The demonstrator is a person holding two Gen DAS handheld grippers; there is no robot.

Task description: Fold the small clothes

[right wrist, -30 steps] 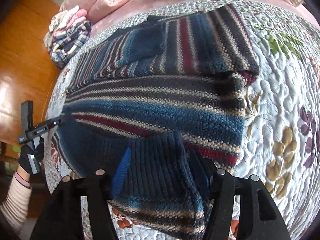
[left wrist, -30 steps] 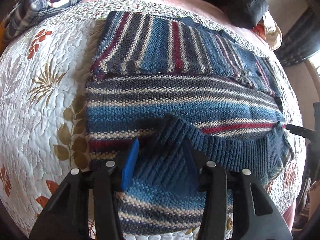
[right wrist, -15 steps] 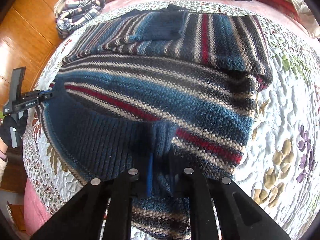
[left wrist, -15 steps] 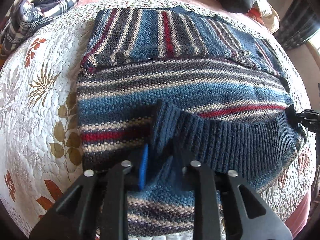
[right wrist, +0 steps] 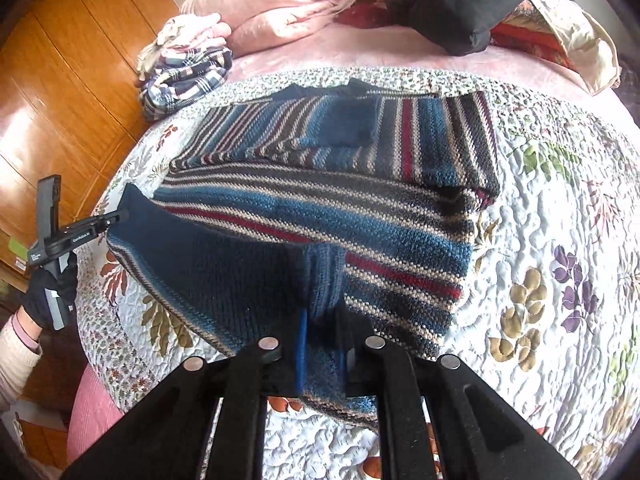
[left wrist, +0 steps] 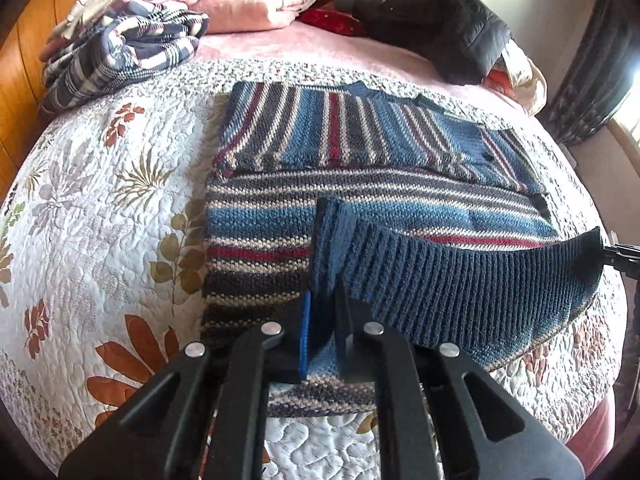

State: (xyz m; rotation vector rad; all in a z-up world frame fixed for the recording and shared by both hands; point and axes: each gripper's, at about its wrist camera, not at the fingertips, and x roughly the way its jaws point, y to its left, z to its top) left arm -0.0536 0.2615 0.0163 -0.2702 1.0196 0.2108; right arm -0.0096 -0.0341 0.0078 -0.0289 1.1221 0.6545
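A striped sweater (left wrist: 360, 208) lies on the quilt (left wrist: 100, 208), partly folded. The left gripper (left wrist: 322, 320) is pinched narrow on its dark ribbed hem (left wrist: 460, 276); the right gripper (right wrist: 322, 320) is pinched on the hem's other corner. Only the right view shows a gloved hand (right wrist: 50, 288) holding the left tool, beside the wooden floor (right wrist: 60, 80).
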